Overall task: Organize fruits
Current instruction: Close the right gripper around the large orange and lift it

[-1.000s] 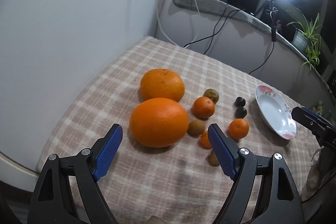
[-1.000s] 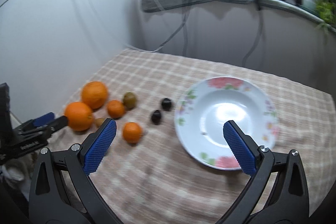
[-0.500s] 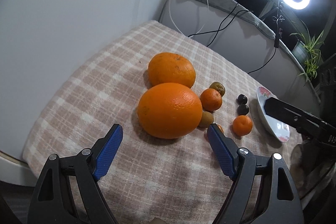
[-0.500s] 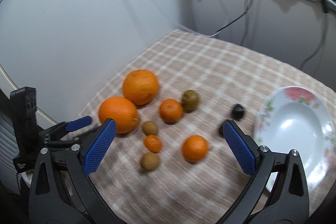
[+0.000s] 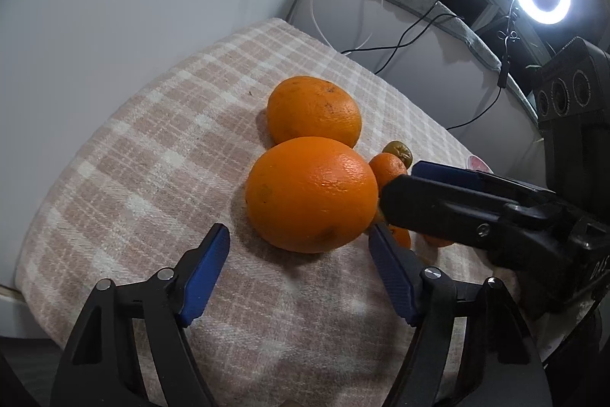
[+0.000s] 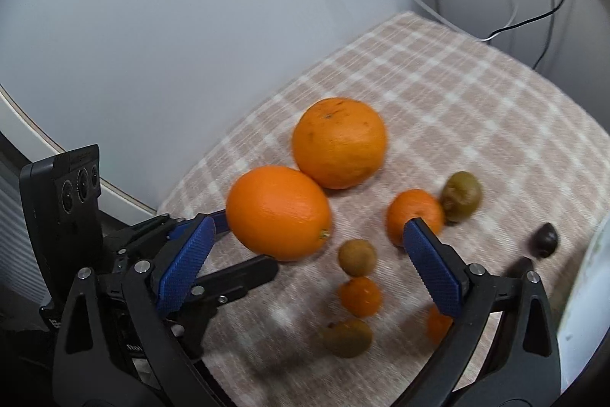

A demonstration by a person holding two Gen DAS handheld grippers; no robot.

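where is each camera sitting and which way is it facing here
Left wrist: sits on the left gripper, looking forward and down past its open, closing jaws at the near big orange, not yet between them; the right gripper juts in from the right.
Right wrist: sits on the right gripper, looking down at the small fruits on the checked cloth; its own open jaws and the left gripper show.
Shared: both big oranges, the far one, the cloth, each other's gripper.

Bare checked cloth (image 5: 126, 178) left of the near big orange (image 5: 310, 193); small fruits (image 6: 356, 256) and right tongs (image 5: 415, 205) crowding its right.
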